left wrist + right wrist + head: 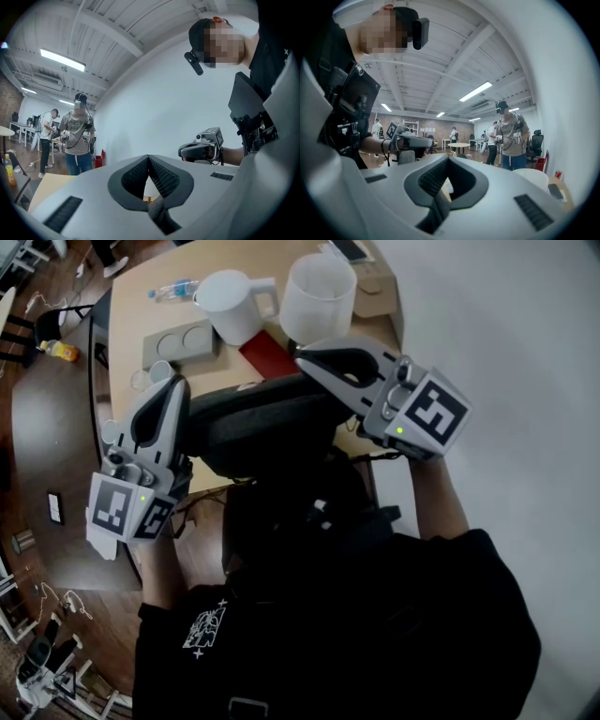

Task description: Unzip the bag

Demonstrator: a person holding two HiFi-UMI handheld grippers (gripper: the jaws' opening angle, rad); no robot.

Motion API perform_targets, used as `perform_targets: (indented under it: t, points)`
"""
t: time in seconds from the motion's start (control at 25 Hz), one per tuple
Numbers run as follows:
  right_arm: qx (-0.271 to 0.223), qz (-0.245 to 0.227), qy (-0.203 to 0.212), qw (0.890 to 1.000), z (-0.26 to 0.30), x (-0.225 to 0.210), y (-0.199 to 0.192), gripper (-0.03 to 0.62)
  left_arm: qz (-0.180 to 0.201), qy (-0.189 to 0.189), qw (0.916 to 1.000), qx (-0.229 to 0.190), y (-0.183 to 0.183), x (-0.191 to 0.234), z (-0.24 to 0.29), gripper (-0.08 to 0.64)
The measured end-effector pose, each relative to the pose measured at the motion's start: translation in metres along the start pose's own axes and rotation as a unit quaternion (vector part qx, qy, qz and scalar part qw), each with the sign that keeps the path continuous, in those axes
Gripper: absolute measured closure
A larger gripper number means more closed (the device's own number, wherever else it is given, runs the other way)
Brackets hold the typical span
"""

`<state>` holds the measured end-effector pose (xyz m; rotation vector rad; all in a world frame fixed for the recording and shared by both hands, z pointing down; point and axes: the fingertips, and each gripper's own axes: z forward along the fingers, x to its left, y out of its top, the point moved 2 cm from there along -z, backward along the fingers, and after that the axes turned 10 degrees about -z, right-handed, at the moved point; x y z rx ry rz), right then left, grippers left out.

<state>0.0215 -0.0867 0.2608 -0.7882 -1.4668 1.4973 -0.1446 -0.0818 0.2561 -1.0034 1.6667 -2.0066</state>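
Spreading across the upper part of the head view, the wooden table carries the task's thing at its near edge: a dark bag lying on its side in the middle of the frame, its long body running left to right. It looks soft and slumped, matte black to charcoal, with a rounded top line. Behind it, towards the top of the frame, stand a white jug and a white tub.

The left gripper sits at the bag's left end and the right gripper at its upper right. Both are held level and turned towards each other, and each one's own view shows the other across open air rather than the bag. Both are clenched with nothing between the pads.

The zip is the smallest thing and the hardest to read. It seems lost in the dark fabric, so I cannot tell whether it is closed or run open. The scene fits hands coming in for the pull as well as hands drawing off an opened bag, so the next move hangs on a clearer look at that zip
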Motion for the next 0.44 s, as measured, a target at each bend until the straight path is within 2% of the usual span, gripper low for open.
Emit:
perform_targets:
  t: [0.44]
  points:
    - [0.007, -0.003, 0.003, 1.000, -0.0006, 0.0001, -0.0018, 0.569, -0.007, -0.002, 1.0000, 0.000, -0.0013, 0.0006, -0.0007, 0.563]
